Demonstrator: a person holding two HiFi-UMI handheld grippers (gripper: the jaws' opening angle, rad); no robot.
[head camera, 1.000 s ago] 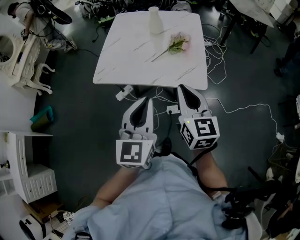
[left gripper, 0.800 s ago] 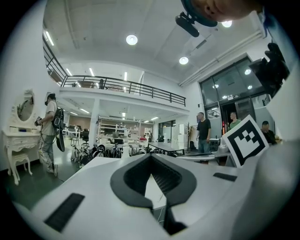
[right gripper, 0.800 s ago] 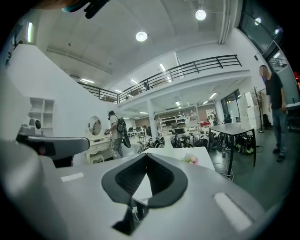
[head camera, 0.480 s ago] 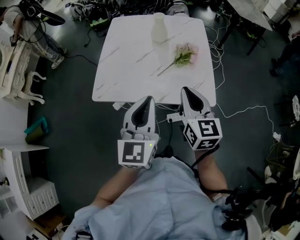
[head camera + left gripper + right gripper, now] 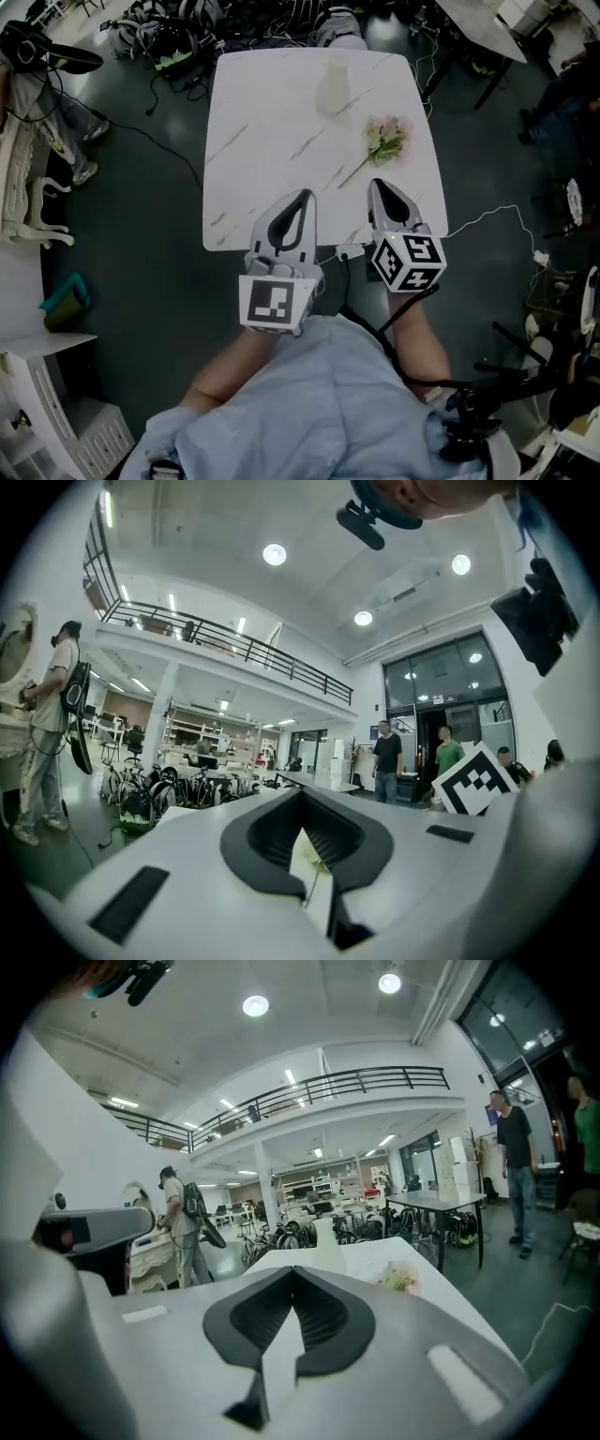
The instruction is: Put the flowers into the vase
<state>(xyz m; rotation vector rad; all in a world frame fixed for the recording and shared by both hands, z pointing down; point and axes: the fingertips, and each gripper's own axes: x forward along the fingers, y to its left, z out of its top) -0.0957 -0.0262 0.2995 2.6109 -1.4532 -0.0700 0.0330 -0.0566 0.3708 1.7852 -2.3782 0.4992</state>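
Both hand-held grippers have come forward to the bench [image 5: 262, 141]: a second ago they hung over the dark floor short of it, and now their tips lie over its near edge. The bench itself sits closer and lower in the head view than before.

Count: two grippers, one bench, one vase, one bunch of flowers.

The left hand-held gripper [image 5: 301, 196] has its jaws together with nothing in them, and its tip is over the middle of the near edge. The right hand-held gripper [image 5: 380, 185] is likewise closed and holds nothing, with its tip over the near right corner. Each carries a cube with black-and-white square markers.

The vase [image 5: 332, 86] stands upright at the far edge, right of its middle. The flowers [image 5: 384, 141] lie flat by the right edge, between the vase and the right gripper and well apart from both, with the blooms toward the far edge and the stem slanting toward the near edge.

The whole left half of the bench is bare, as is the strip between the flowers and the near edge. Cables [image 5: 469, 220] trail on the floor off the right edge.

The bench top is white and marble-veined, square with rounded corners. The vase is white, smooth and narrow-necked. The flowers are pale pink with green leaves and a thin stem.
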